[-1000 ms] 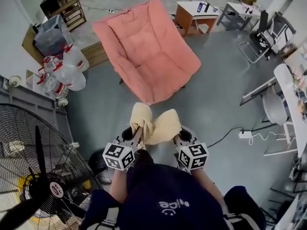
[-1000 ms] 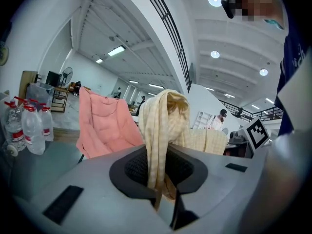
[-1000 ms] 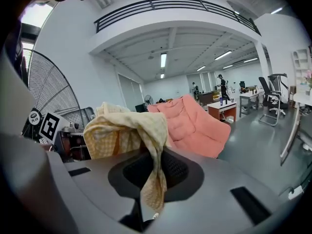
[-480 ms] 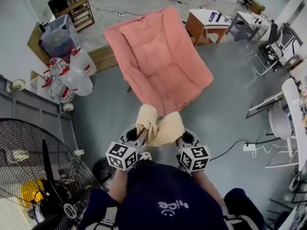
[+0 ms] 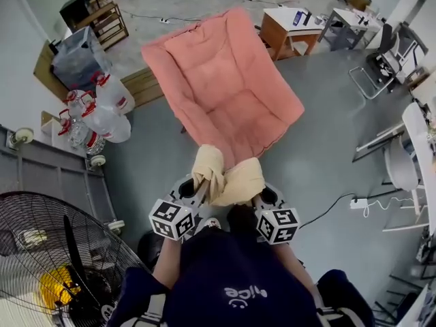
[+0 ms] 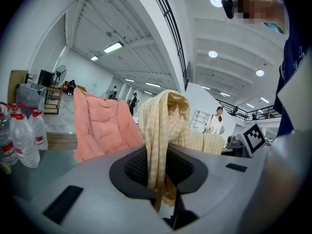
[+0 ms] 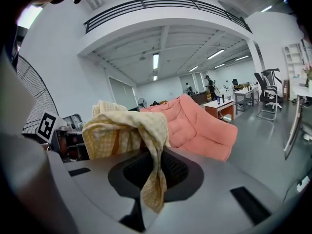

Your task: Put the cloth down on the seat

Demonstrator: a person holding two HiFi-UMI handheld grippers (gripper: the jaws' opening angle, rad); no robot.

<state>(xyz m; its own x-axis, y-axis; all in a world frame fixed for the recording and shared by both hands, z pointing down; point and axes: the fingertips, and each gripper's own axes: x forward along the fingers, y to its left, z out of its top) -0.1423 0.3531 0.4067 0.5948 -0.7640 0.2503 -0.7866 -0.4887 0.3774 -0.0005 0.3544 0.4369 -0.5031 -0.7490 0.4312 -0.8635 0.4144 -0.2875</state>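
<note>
A pale yellow checked cloth (image 5: pixel 228 177) is bunched between my two grippers, just in front of the person's body. My left gripper (image 5: pixel 199 191) is shut on one end of the cloth (image 6: pixel 161 130), which rises out of its jaws. My right gripper (image 5: pixel 253 195) is shut on the other end of the cloth (image 7: pixel 146 145), which drapes over its jaws. The seat, a pink padded folding chair (image 5: pixel 221 80), stands on the grey floor straight ahead, its front edge just beyond the cloth. The same chair (image 6: pixel 100 126) shows in the left gripper view, and the chair (image 7: pixel 195 123) lies ahead in the right gripper view.
A big floor fan (image 5: pixel 61 264) stands at the near left. Large water bottles (image 5: pixel 102 111) and a wooden shelf (image 5: pixel 102 19) are at the left. A wooden table (image 5: pixel 289 29) and office chairs (image 5: pixel 385 53) stand at the far right. A power strip (image 5: pixel 359 203) with cable lies on the floor.
The chair has drawn nearer in the head view and its front edge now sits just past the cloth. Both grippers keep the same hold on the cloth.
</note>
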